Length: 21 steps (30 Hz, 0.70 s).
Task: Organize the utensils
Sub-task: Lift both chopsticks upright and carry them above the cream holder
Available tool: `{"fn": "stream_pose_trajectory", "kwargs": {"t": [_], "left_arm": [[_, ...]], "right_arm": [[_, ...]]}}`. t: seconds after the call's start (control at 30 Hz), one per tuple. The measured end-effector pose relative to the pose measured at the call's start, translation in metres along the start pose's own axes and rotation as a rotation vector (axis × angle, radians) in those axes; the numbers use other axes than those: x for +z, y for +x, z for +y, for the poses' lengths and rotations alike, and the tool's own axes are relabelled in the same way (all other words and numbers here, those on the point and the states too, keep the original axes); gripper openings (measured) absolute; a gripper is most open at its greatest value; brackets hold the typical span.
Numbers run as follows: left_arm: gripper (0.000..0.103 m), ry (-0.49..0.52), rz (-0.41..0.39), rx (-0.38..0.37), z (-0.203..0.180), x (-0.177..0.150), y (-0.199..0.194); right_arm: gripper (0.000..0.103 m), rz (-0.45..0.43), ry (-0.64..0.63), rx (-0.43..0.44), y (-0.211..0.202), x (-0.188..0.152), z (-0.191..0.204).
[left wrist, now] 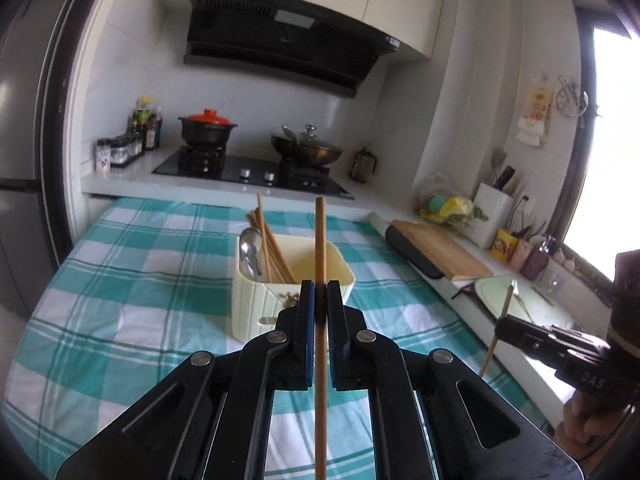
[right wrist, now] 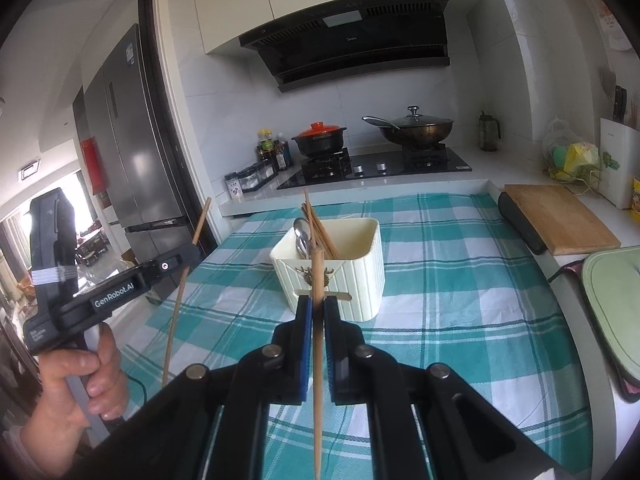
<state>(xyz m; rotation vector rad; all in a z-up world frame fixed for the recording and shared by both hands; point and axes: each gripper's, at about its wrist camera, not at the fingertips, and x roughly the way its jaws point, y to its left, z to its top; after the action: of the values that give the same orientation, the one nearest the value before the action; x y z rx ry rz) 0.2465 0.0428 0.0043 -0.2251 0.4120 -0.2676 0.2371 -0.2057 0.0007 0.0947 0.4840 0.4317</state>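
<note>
Checked tablecloth, kitchen: I am holding one chopstick upright, clamped in left gripper; another in right gripper. Cream holder sitting at twelve o'clock, seemingly nearer the right.

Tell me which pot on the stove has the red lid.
The black pot on the left burner; the wok on the right has a glass lid.

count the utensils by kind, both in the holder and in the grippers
chopsticks held in a gripper: 2, one in the left gripper and one in the right gripper
chopsticks in the holder: a bundle, too overlapped to count
spoons in the holder: 2
total: 4 countable, plus the bundle
</note>
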Motion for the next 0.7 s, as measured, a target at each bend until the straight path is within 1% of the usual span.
{"fn": "stream_pose_trajectory", "kwargs": {"t": [0.17, 0.27, 0.37, 0.47, 0.57, 0.7], "left_arm": [[0.003, -0.013, -0.067, -0.021, 0.003, 0.001, -0.016], [0.003, -0.010, -0.085, -0.024, 0.004, 0.000, -0.020], [0.003, -0.010, -0.092, -0.010, 0.004, 0.000, -0.022], [0.003, -0.023, -0.057, 0.008, 0.007, 0.002, -0.016], [0.003, -0.048, -0.010, -0.013, 0.010, 0.005, -0.008], [0.004, -0.028, -0.006, -0.023, 0.007, 0.006, -0.004]], "right_arm": [[0.006, -0.011, -0.027, -0.004, -0.006, 0.002, 0.008], [0.006, -0.012, -0.041, 0.001, -0.006, 0.005, 0.011], [0.006, -0.013, -0.046, 0.000, -0.004, 0.005, 0.011], [0.006, -0.007, -0.038, 0.000, -0.001, 0.006, 0.010], [0.006, 0.016, -0.028, 0.015, 0.006, 0.008, 0.007], [0.006, 0.042, -0.013, 0.034, 0.015, 0.010, 0.005]]}}
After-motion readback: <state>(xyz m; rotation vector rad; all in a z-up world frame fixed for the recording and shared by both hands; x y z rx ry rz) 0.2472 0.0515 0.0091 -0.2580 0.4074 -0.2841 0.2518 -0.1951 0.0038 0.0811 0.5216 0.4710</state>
